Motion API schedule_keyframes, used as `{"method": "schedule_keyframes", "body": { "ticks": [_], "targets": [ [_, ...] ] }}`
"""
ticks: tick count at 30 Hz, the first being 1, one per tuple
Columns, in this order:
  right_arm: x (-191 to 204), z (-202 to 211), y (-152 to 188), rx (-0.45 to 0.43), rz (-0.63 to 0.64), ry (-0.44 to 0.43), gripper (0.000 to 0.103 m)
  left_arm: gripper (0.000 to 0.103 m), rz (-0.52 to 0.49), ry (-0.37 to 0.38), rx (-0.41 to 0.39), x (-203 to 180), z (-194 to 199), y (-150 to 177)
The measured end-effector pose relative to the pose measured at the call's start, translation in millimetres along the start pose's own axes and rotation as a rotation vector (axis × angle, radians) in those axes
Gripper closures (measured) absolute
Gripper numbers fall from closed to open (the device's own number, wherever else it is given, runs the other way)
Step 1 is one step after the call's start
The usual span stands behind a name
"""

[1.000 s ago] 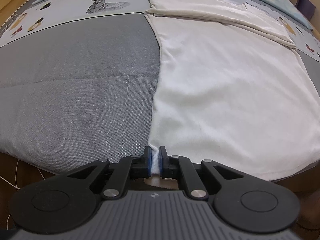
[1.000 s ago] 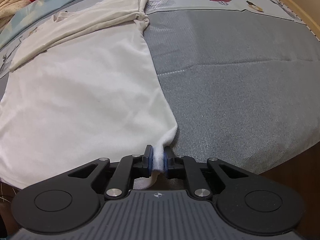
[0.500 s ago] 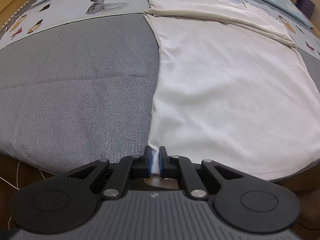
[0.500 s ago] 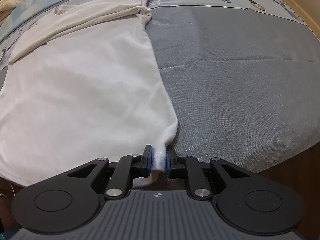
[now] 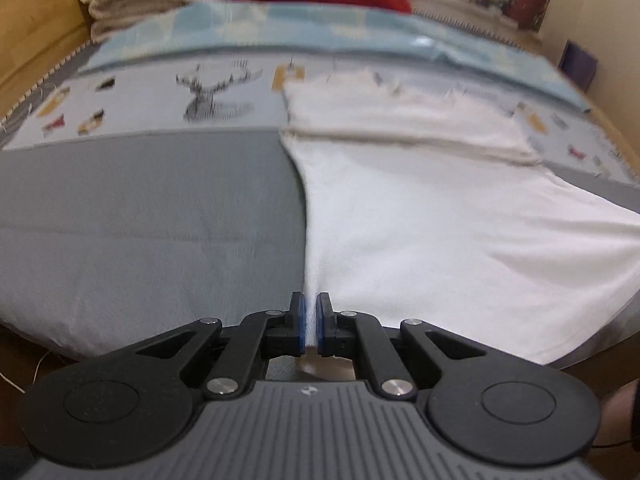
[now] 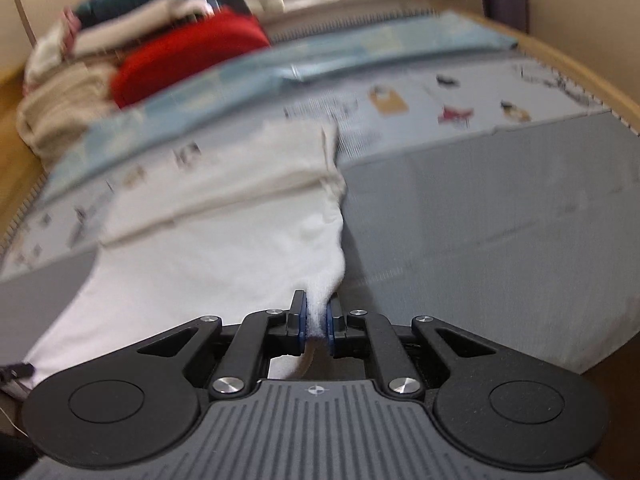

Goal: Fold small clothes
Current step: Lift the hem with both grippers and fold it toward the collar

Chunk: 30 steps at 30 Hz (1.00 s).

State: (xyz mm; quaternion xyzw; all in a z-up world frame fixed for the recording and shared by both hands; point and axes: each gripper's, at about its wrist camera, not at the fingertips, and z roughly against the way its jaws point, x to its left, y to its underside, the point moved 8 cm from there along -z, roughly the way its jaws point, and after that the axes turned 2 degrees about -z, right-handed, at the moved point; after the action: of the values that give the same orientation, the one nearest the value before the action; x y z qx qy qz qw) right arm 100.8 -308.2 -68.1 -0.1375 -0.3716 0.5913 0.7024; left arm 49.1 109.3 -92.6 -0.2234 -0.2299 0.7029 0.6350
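both grippers were clamped on the near hem corners of the white t-shirt point(image 5: 420, 216): the left gripper point(image 5: 310, 326) pinched its left corner, the right gripper point(image 6: 316, 322) its right corner, a thick wad of cloth between the blue pads. the shirt lay flat on the grey bedspread point(image 5: 152, 216), sleeves seemingly already folded across the far end (both views were blurred). i judged the hem-to-shoulder fold was starting; next, both corners should travel far together, level. soft, limp knit, likely to sag between the grips.
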Motion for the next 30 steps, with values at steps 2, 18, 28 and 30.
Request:
{"method": "schedule_keyframes", "body": {
  "ticks": [2,18,28,30],
  "targets": [
    [-1.6,22.0,-4.7,-0.027,-0.025,-0.029,0.094,0.098,0.009,0.018,-0.046,-0.1,26.2,-1.2],
    [-20.4,75.6,-33.0,-0.195,-0.095,-0.069,0.094,0.098,0.105,0.033,-0.090,9.8,56.0,-25.3],
    [-26.1,-55.4,-100.6,-0.126,-0.047,0.040,0.095,0.098,0.127,0.038,-0.017,13.1,-69.3,-129.1],
    [-31.2,-86.2,-104.5,-0.086,-0.049,0.074,0.095,0.098,0.113,0.037,-0.008,12.3,-96.6,-131.2]
  ]
}}
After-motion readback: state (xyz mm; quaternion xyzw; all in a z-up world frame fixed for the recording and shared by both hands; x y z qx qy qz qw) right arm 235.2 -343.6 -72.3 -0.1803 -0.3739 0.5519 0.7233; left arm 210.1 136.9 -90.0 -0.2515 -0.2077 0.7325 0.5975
